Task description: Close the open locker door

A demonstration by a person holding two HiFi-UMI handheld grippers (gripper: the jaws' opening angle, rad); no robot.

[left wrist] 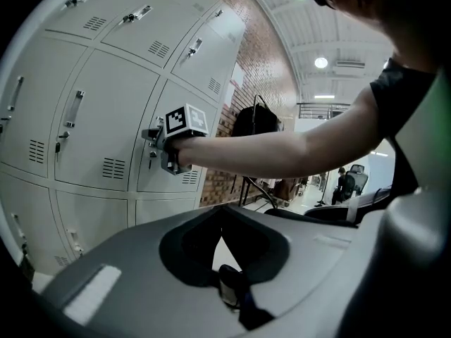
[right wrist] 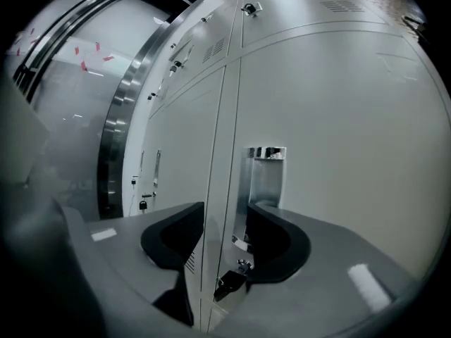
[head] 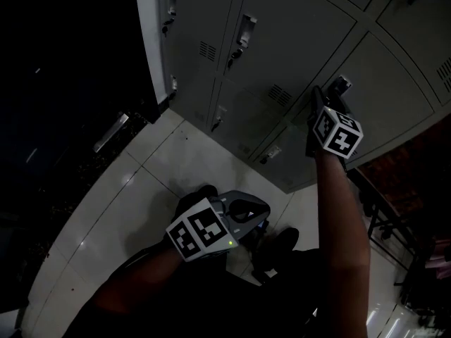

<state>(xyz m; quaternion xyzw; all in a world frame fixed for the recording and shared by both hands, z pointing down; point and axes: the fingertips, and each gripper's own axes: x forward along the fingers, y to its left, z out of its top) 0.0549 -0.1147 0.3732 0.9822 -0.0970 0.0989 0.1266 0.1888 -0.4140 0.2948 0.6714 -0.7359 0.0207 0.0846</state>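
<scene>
Grey lockers fill the wall ahead. My right gripper is up at one locker door, right by its chrome handle. In the right gripper view the jaws stand open, one on each side of the door's edge seam and the chrome handle plate, and the pads press on nothing. That door looks level with its neighbour. A small latch hangs below the handle. My left gripper is low near the person's body, shut and empty. The left gripper view also shows the right gripper at the locker.
A tall white panel edges a dark space at the left. Pale floor tiles run below the lockers. A black metal frame stands at the right, and a brick wall ends the locker row. A person sits far back.
</scene>
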